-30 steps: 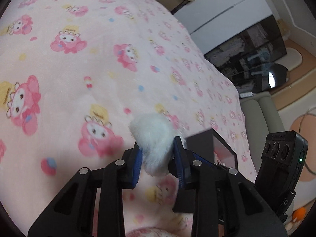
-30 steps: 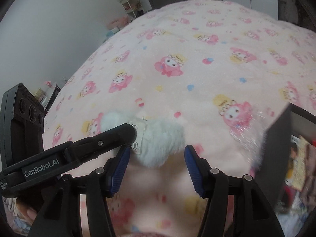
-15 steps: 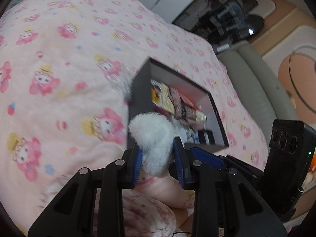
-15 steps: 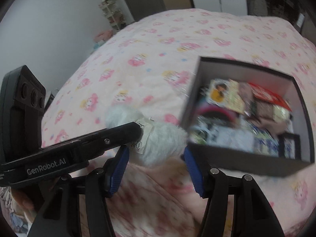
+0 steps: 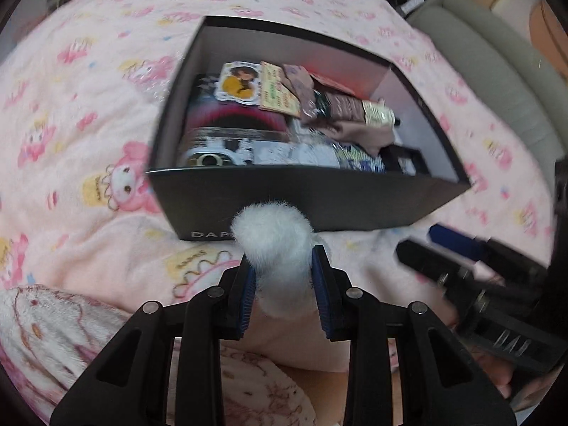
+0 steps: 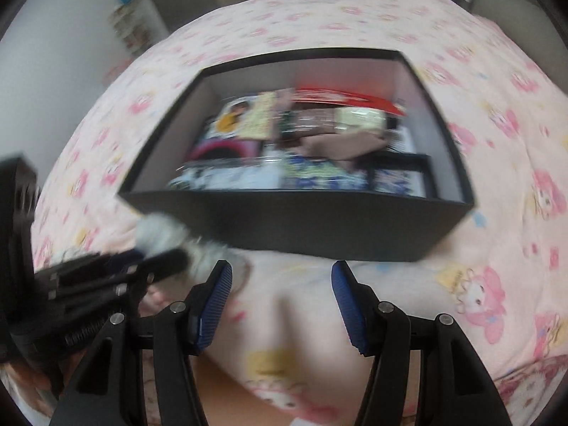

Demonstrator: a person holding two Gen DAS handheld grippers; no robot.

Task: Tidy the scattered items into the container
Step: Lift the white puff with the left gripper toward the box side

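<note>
Left tongs [image 5: 284, 289] clamped on the white fluffy toy [image 5: 275, 245]; blue pads squeeze its lower part, so the fluff bulges up above the tips. The pinch is low on the toy, probably so it drops free once released.

Toy sits in front of the box [image 5: 319, 195], against its near black wall and outside it. Box lies on the bed's pink blanket [image 5: 71, 142], open top up, with cards, packets and other small items already covering the floor.

Right tongs [image 6: 280, 301] stand apart with nothing between the pads, only blanket below them. They point at the box's near wall from the right of the left tongs. Likely kept beside the toy to steady it or stand by; can't tell which.

Judgement: carry step, drop not yet done. Toy needs to clear the near wall, then go over the opening. Risk: fluff catches on the rim, or the toy lands on top of the pile and rolls out.
</note>
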